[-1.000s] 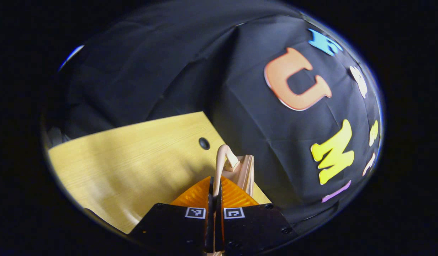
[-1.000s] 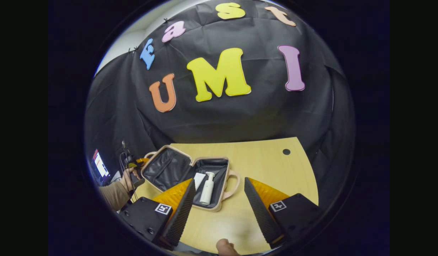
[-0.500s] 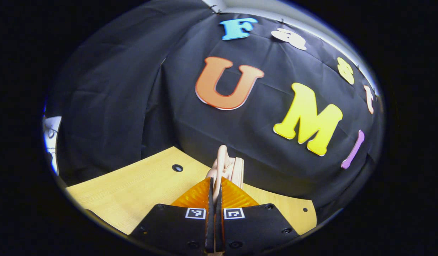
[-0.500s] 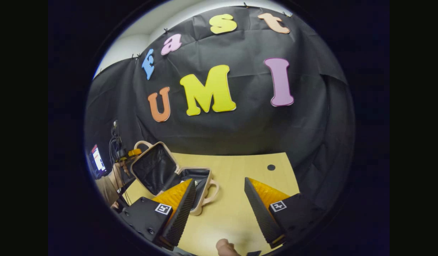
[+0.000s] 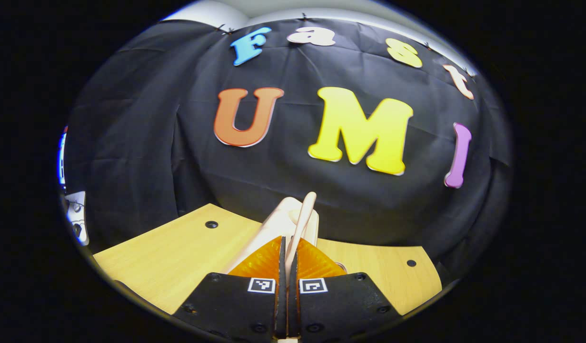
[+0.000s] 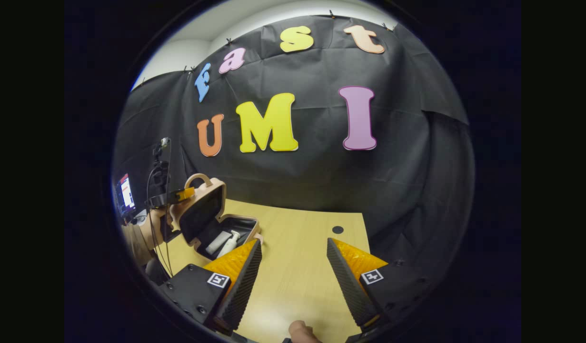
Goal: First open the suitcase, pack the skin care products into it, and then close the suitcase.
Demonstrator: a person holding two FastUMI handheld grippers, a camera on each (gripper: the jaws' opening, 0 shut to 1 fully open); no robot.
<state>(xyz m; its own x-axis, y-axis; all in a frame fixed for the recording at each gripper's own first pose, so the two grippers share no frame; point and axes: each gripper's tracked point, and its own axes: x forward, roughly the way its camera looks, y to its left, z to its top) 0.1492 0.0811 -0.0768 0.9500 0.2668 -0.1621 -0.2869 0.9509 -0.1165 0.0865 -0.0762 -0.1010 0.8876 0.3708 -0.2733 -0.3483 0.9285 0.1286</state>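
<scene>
Suitcase (image 6: pixel 212 216): small, beige hard shell, black lining, at 9 o'clock in the right gripper view. Base flat on the bench; lid raised steeply, partway over the base, loop handle (image 6: pixel 199 178) on top. Inside the base: white pump bottle (image 6: pixel 229 241) and white tube (image 6: pixel 217 242), lying side by side. In the left gripper view, lid handle (image 5: pixel 300 226) rises thin and beige at 6 o'clock.

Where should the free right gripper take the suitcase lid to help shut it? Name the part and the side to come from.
Judging from the right gripper view, take the suitcase lid by its top rim beside the handle, coming from above. The lid stands raised over the base, and the left gripper already pinches that handle. The right gripper hangs open.
</scene>
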